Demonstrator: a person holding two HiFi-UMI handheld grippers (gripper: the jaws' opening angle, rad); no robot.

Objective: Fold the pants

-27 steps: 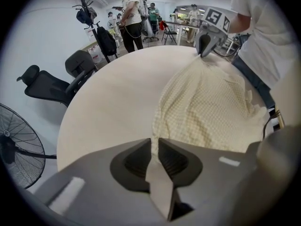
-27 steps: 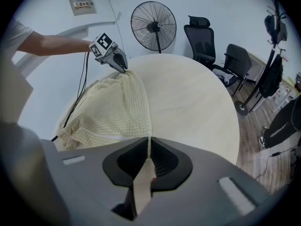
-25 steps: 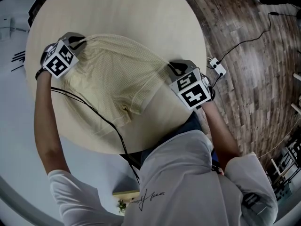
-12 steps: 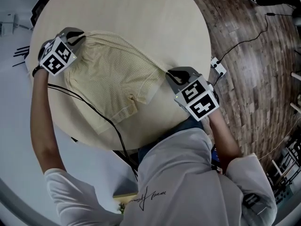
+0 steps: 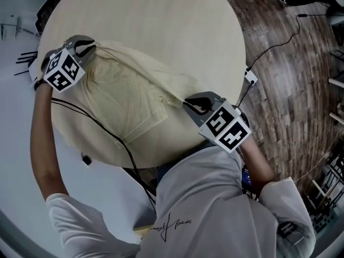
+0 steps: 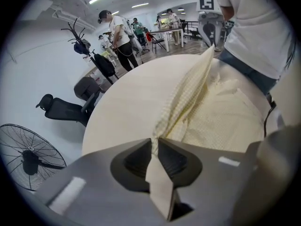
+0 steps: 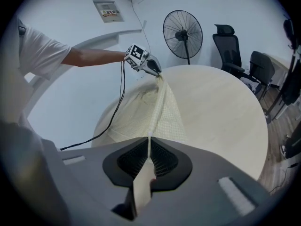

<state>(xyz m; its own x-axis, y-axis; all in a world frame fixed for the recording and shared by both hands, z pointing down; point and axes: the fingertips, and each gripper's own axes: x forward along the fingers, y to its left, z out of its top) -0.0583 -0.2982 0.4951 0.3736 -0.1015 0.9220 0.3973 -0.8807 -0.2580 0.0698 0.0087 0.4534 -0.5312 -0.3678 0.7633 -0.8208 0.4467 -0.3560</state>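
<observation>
Pants (image 5: 129,98) | raised edge runs upper left to centre | left gripper (image 5: 86,44), right gripper (image 5: 194,106) each pinching one end

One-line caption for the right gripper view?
Right gripper pinches the pants, stretched to the left gripper above a round table.

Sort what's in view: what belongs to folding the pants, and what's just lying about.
Job in hand: pants; left gripper and right gripper, both shut on the fabric; round table.
Lying about: standing fan; office chairs; small white box beside the table.
</observation>
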